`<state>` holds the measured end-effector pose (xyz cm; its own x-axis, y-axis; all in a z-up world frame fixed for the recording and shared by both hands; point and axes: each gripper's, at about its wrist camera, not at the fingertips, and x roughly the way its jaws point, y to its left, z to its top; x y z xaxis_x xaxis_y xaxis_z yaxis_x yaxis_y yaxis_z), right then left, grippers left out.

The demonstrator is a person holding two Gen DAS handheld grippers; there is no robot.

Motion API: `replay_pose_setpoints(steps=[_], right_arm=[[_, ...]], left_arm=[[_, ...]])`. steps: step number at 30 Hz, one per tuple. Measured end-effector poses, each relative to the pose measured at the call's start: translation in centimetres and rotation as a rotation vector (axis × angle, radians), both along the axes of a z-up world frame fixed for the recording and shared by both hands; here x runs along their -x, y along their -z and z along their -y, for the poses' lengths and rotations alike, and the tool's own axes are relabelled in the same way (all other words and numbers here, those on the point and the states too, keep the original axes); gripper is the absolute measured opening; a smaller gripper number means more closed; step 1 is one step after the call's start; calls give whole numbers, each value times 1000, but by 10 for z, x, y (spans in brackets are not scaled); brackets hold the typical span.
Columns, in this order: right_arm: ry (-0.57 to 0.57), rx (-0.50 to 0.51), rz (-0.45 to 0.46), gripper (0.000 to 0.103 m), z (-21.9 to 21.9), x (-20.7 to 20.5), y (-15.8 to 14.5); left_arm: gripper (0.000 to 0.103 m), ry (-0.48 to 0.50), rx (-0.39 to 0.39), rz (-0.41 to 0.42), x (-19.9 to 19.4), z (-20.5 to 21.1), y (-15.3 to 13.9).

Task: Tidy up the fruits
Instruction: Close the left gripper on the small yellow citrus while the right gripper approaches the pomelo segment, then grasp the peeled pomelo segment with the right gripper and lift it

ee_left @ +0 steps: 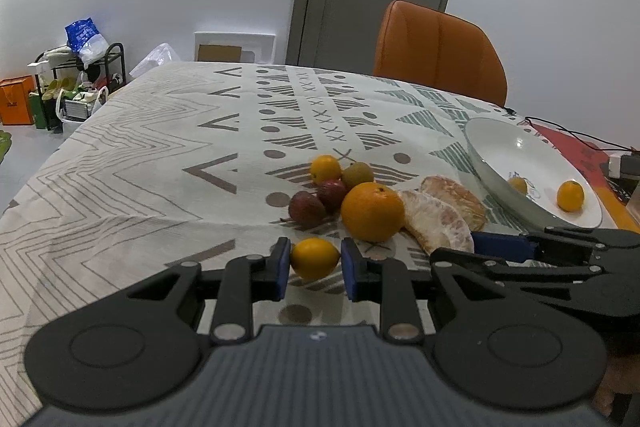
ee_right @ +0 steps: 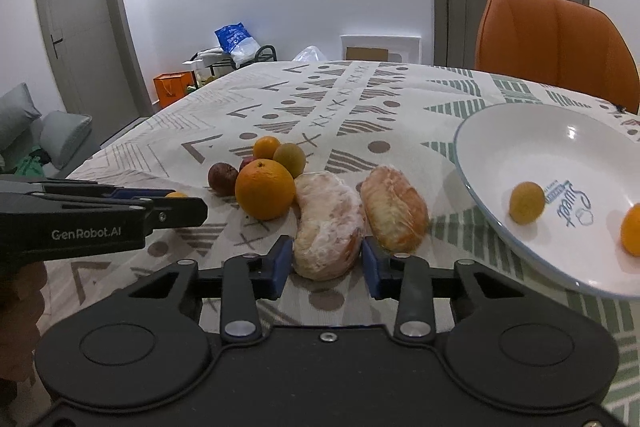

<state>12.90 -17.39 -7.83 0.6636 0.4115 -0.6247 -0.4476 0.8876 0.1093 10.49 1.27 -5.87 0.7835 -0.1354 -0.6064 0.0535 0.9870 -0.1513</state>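
Note:
My left gripper [ee_left: 314,265] is shut on a small yellow-orange fruit [ee_left: 315,258] that rests on the patterned tablecloth. My right gripper [ee_right: 326,263] has its blue pads against both sides of a peeled citrus segment [ee_right: 326,227], also on the cloth. A second peeled segment [ee_right: 394,213] lies just to its right. Behind them is a cluster: a large orange [ee_right: 265,189], two dark red fruits [ee_left: 306,207], a small orange [ee_left: 325,169] and a greenish-brown fruit [ee_left: 357,175]. The white bowl [ee_right: 520,131] at right holds two small orange fruits [ee_right: 527,203].
An orange chair [ee_right: 556,43] stands at the table's far right side. Black cables [ee_left: 576,139] and a red mat lie beyond the bowl. The left gripper's body [ee_right: 100,215] reaches in from the left of the right wrist view. A shoe rack [ee_left: 80,83] stands by the wall.

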Motion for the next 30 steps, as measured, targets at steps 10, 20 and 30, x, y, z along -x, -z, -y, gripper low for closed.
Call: replay_pose_setpoints(steps=[10, 20, 30], right_arm=[[23, -13, -29, 37, 12, 14, -3], [25, -4, -9, 44, 3, 6, 0], [15, 23, 12, 46, -8, -5, 2]], left_arm=[[26, 0, -1, -2, 6, 5, 1], [26, -13, -3, -4, 5, 0, 2], [26, -25, 4, -8, 1, -6, 3]])
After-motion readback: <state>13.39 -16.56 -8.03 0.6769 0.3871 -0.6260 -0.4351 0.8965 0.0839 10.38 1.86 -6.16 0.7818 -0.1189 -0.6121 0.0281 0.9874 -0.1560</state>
